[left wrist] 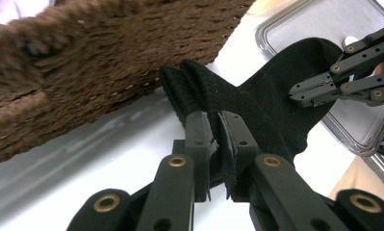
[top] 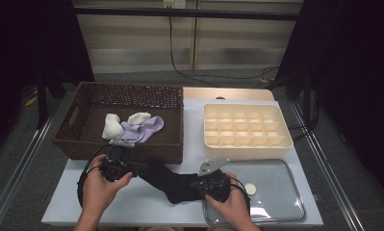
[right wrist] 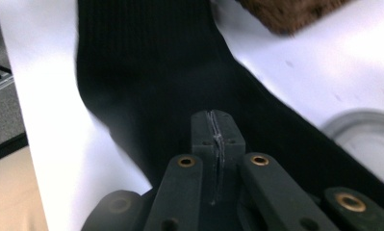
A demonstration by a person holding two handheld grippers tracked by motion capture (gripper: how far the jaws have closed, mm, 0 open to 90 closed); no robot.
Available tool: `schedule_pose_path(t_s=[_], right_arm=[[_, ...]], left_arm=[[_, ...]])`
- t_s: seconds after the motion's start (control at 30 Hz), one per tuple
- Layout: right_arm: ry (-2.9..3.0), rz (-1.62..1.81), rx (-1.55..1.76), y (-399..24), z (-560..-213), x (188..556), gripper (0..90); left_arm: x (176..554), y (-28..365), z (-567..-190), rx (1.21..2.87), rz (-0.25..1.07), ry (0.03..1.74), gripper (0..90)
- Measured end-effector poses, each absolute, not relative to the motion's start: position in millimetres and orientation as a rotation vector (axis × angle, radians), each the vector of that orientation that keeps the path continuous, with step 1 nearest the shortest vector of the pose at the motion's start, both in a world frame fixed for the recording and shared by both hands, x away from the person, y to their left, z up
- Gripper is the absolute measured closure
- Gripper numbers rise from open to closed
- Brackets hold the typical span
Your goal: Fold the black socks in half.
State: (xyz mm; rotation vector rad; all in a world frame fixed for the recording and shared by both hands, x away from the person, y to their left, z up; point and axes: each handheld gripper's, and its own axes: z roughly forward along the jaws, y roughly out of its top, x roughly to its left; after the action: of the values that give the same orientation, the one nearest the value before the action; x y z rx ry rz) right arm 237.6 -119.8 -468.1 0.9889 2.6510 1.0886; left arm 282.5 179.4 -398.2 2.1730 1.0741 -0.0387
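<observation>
Beside the basket (top: 83, 139), both grippers, left (left wrist: 217, 139) and right (right wrist: 213, 132), clamp an unlabelled black sock (top: 172, 180).

The long black knitted sock (top: 172, 182) had its toe end hidden under the right tool (top: 205, 185); the clear glass lid (top: 276, 192) lay partly behind the right hand (top: 233, 204).

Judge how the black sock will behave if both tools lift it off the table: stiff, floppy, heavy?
Likely floppy: the black sock lies limp and bent between the left tool and right tool. Probably light, as thin ribbed knit. Unlikely to slip, since the fabric bunches between the left jaws; its unheld middle would probably sag.
</observation>
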Motion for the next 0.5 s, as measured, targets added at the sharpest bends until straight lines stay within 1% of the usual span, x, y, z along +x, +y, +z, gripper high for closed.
schedule_pose_path(t_s=[0.2, 0.5], right_arm=[[2.664, 1.099, 0.999, -117, -473, 238, 89.1], [2.695, 1.116, 0.934, -89, -474, 244, 89.8]], left_arm=[[284, 175, -390, 2.175, -0.054, 1.057, 82.9], [287, 178, -365, 2.188, -0.035, 1.044, 83.0]])
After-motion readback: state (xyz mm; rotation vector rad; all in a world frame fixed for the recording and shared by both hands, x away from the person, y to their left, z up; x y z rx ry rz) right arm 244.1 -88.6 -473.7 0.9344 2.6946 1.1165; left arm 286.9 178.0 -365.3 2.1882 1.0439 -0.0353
